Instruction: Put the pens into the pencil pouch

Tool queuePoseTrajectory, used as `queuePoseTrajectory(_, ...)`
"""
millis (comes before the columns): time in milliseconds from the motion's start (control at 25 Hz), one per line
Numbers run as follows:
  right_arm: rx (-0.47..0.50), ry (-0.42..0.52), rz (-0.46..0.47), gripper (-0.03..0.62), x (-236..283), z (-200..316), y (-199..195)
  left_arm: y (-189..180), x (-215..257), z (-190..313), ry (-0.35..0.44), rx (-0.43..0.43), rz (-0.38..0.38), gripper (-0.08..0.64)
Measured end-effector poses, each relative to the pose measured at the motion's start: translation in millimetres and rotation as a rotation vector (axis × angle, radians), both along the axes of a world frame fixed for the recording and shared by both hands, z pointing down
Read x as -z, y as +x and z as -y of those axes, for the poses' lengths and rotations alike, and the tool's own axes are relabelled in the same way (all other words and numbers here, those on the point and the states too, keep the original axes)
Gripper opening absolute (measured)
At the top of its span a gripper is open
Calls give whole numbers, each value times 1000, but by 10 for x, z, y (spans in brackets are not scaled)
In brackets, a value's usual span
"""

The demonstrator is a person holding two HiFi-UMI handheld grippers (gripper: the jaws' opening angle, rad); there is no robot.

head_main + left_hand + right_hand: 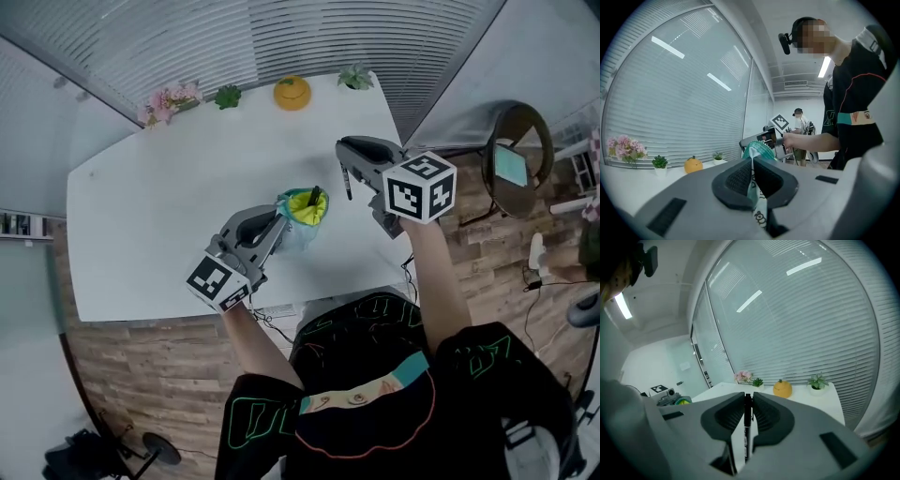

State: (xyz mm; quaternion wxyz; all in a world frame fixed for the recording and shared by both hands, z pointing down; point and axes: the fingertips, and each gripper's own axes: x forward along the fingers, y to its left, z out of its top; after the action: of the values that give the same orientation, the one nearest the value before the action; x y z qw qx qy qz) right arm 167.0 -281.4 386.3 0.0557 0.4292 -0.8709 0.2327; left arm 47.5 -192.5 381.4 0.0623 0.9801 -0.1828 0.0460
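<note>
Pouch: the pencil pouch (304, 210) is over the near part of the white table (159, 206), sitting between my two grippers. It's teal outside and yellow inside, with the mouth open and facing up. I can't tell if its bottom actually touches the tabletop.
Already in: one dark pen (315, 197) pokes up out of the pouch mouth.
Left tool: my left gripper (753, 176) has its jaws squeezed right together on the pouch's fabric edge, so it's holding the pouch from its left side.
Pen in hand: the black pen (348, 185) hangs tip-down just to the right of the pouch and isn't touching it.
Right tool: my right gripper (748, 401) is down to a narrow gap, pads clamped on that black pen near its upper end.
Far edge: there are pink flowers (169, 101), a little green plant (227, 96), an orange pumpkin ornament (292, 92) and a second plant (355, 77), all lined up along the back of the table, well apart from the pouch.
</note>
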Motion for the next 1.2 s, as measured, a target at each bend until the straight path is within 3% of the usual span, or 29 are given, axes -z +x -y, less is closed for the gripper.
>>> queuePoseTrajectory(200,-3,105,108,61,481,25,62,121,98,74,27,-29,15,-2)
queuePoseTrajectory(760,-4,365,245,61,1551,-19,128,386,231,215,66,-68,23,-2)
queuePoseTrajectory(960,53,409,277,61,1769,-101,-36,432,238,281,70,-48,30,-2)
queuePoseTrajectory(1200,100,412,273,61,1708,-113,-196,434,401,384,113,-7,-21,-2)
